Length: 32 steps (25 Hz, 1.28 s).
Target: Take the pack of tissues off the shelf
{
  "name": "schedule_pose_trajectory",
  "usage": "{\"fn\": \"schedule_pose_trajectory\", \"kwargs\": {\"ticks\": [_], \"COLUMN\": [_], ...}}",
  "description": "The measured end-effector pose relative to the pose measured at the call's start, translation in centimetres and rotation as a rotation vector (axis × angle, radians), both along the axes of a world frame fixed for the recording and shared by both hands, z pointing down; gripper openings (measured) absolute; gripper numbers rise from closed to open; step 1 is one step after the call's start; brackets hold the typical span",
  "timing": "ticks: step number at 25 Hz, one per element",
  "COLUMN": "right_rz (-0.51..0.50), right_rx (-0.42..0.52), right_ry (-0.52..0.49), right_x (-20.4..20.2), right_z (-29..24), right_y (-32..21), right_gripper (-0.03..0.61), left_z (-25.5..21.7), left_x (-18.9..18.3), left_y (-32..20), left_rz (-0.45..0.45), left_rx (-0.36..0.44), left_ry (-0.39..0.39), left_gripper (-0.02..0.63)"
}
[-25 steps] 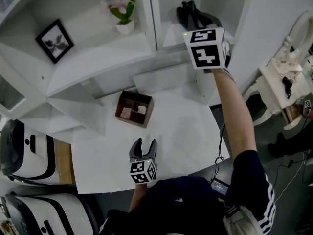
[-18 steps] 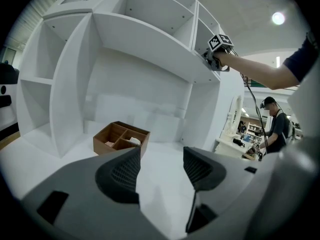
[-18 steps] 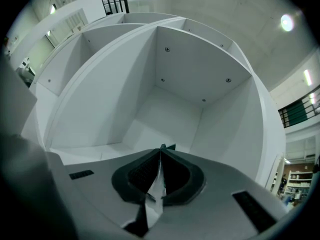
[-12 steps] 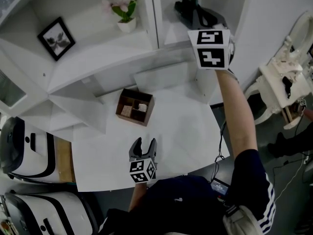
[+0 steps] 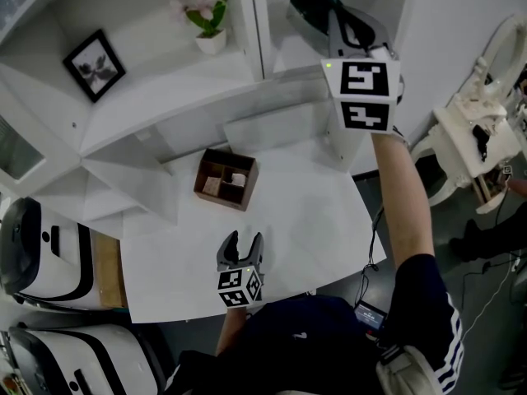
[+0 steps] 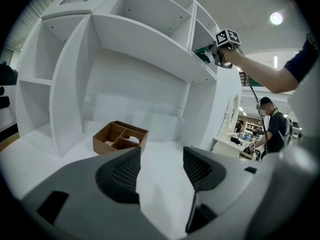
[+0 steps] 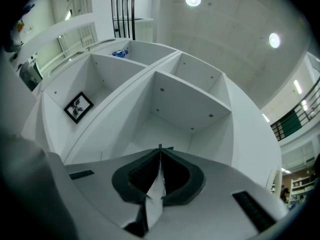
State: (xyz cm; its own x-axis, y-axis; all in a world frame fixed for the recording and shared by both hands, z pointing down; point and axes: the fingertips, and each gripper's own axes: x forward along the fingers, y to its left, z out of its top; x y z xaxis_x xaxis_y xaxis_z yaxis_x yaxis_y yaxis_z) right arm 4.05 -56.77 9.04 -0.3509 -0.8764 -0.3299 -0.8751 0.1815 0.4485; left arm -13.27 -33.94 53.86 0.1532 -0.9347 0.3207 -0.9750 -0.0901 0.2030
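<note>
The right gripper (image 5: 333, 15) pinched the pack of tissues (image 5: 306, 0) by its edge, apparently to pull it off the shelf (image 5: 284, 56), while the left gripper (image 5: 246, 239) hung open, unneeded.

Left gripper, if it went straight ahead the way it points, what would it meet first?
Likely the wooden box, ahead of the left gripper's left jaw; the gap between its jaws aims just right of it.
</note>
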Motion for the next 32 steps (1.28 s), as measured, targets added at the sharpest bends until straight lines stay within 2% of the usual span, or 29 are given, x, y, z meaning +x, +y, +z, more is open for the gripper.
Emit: {"fn": "schedule_pose_trajectory", "kwargs": {"ticks": [16, 32], "right_rz": [0.016, 0.071], "right_rx": [0.088, 0.074], "right_ry": [0.013, 0.052], "right_x": [1.8, 3.5], "right_z": [-0.9, 2.5], "right_y": [8.2, 16.2], "right_gripper": [0.014, 0.014], "left_z": [0.3, 0.7], "left_x": [1.0, 2.1], "left_y": [2.1, 5.3], "left_rz": [0.081, 0.187], "left_rx": [-0.001, 0.005], "left_ry": [0.006, -0.006], "left_gripper": [0.267, 0.267]}}
